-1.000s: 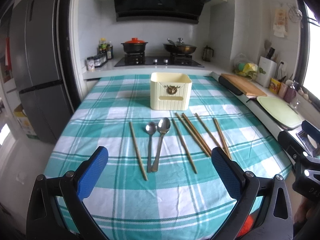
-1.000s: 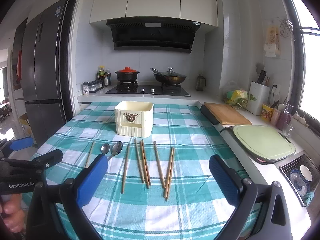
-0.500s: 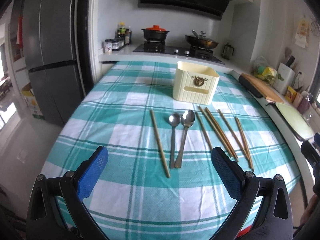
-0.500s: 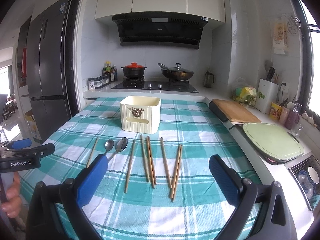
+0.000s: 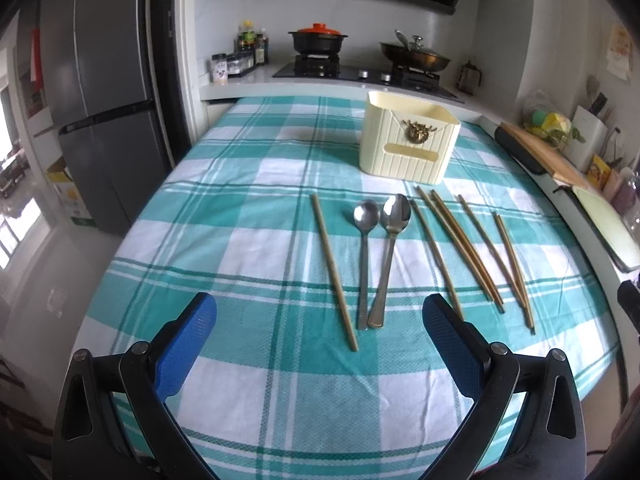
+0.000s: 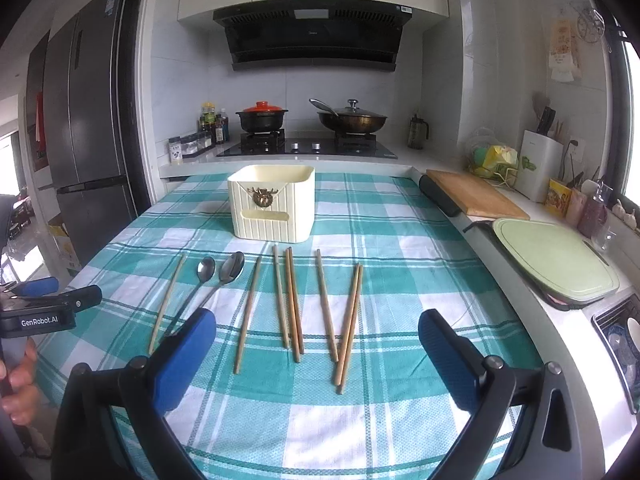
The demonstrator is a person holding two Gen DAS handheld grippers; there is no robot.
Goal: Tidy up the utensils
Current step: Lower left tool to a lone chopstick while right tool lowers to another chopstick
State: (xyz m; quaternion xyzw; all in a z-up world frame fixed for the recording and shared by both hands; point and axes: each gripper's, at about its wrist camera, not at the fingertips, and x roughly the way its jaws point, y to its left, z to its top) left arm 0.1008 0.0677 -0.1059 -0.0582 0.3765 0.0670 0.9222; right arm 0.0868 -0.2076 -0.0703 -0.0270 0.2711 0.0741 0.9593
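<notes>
Both the left gripper (image 5: 320,328) and right gripper (image 6: 316,344) hover with fingers spread wide, holding nothing. Chopsticks (image 6: 294,304) and two spoons (image 5: 378,256) lie on the worktop (image 5: 240,248), just before the cream holder (image 6: 272,206).

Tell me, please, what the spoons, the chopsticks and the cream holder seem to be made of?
The two spoons look like polished steel: grey, with bright reflections in the bowls. The chopsticks look like matt bamboo or wood, being tan and dull; which one cannot be told. The cream utensil holder seems to be ribbed plastic with a brass-coloured ornament.
</notes>
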